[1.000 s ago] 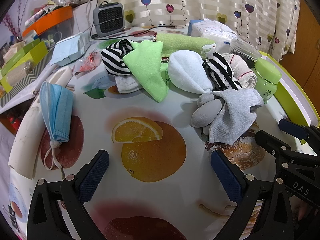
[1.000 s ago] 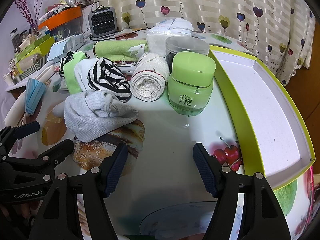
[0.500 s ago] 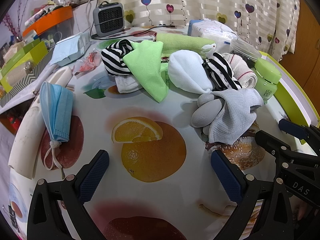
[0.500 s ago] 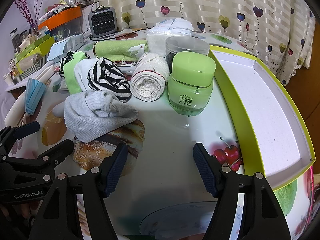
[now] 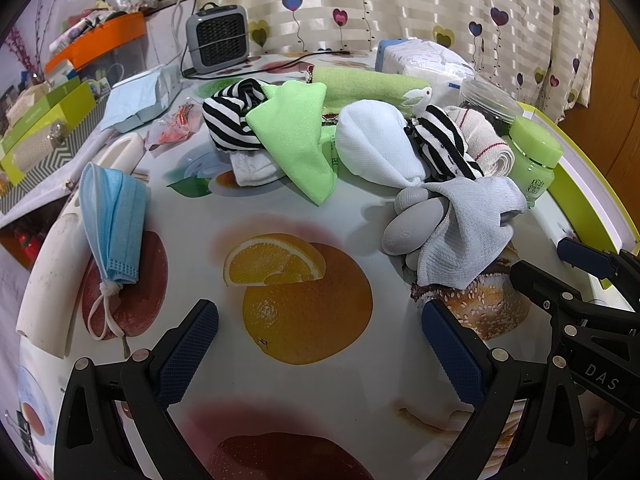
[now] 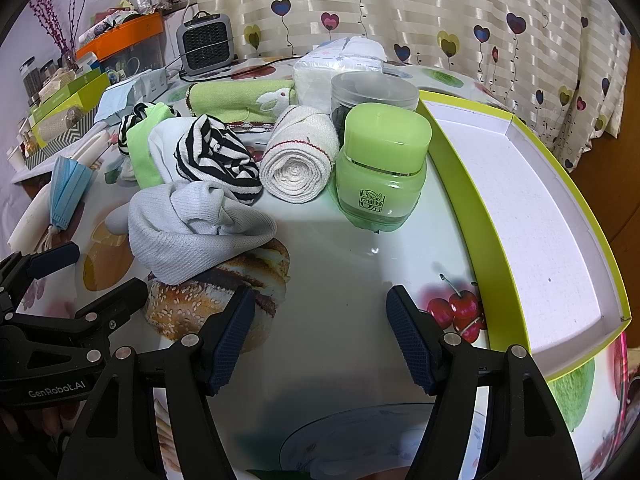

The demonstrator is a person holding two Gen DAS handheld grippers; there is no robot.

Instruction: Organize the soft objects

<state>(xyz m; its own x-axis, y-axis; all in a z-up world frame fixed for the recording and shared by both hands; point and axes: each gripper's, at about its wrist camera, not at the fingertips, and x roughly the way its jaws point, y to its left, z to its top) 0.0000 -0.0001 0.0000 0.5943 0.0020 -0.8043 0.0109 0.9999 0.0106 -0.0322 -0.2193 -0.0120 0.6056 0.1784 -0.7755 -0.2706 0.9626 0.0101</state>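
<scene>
Plainly at the start: nothing gripped, nothing yet in the box.

Far left in the left wrist view, a folded blue face mask (image 5: pixel 114 222), draped over a white curved bar (image 5: pixel 60 248) at the table edge, well apart from the rest; likely a separate trip. Further in, a heap on the fruit-print tablecloth (image 5: pixel 296 320): black-and-white striped sock (image 5: pixel 230 120) under a bright green cloth (image 5: pixel 296 140), over a small white cloth (image 5: pixel 252 168); behind, a rolled green towel with a rabbit motif (image 5: pixel 368 88). Then a white sock (image 5: pixel 380 148), touching a second striped sock (image 5: pixel 444 144) and a rolled cream towel with a red line (image 5: pixel 488 144). Nearest, a grey knit glove (image 5: pixel 460 232), rubber-coated fingers toward the left, lying loose in front of the heap and so probably the easiest first pick.

Left gripper (image 5: pixel 320 356): spread wide, empty, poised low over the printed orange, short of the glove. Right gripper (image 6: pixel 320 332): likewise spread and empty, above bare cloth between the glove and the box.

Right of the heap, a green-lidded jar (image 6: pixel 382 168) and a clear jar with a grey lid (image 6: pixel 374 92), hard items just beside the towel roll, best not knocked. Far right, a shallow lime-edged box with a white lining (image 6: pixel 532 216), bare inside, presumably the destination for the soft things.
</scene>
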